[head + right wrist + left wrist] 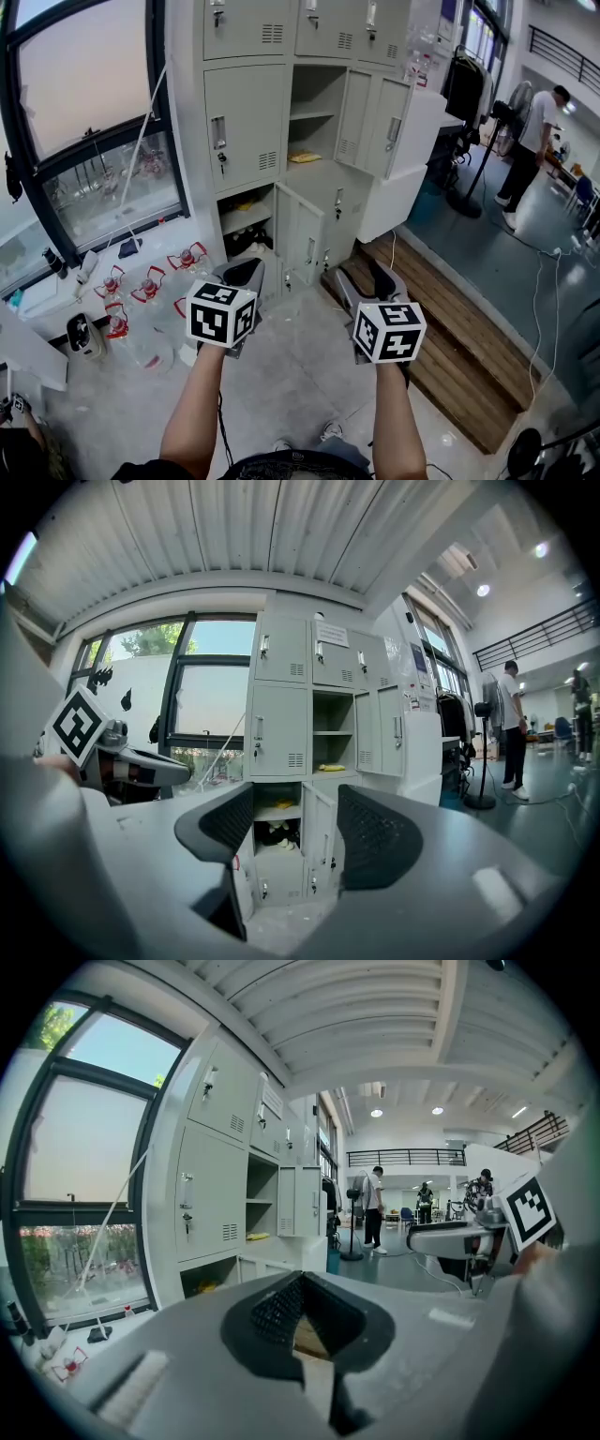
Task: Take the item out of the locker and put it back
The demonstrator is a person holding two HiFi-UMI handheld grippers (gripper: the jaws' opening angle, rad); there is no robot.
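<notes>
The grey locker bank [246, 122] stands ahead of me. One middle compartment is open, with a flat yellow item [305, 157] on its floor; the same yellow item [330, 768] shows in the right gripper view. Below and to the left, another open compartment [246, 220] holds something yellow on a shelf and dark and pale things [273, 833] underneath. My left gripper [246, 274] hangs well short of the lockers, jaws together with nothing between them. Beside it my right gripper [378, 281] is open and empty, pointing at the lower compartment.
Several red-handled water bottles [141, 286] lie on the floor at the left, under the window. A low wooden platform [450, 328] runs along the right. Open locker doors [384, 127] jut out. A person [534, 141] and a standing fan [502, 112] are far off at the right.
</notes>
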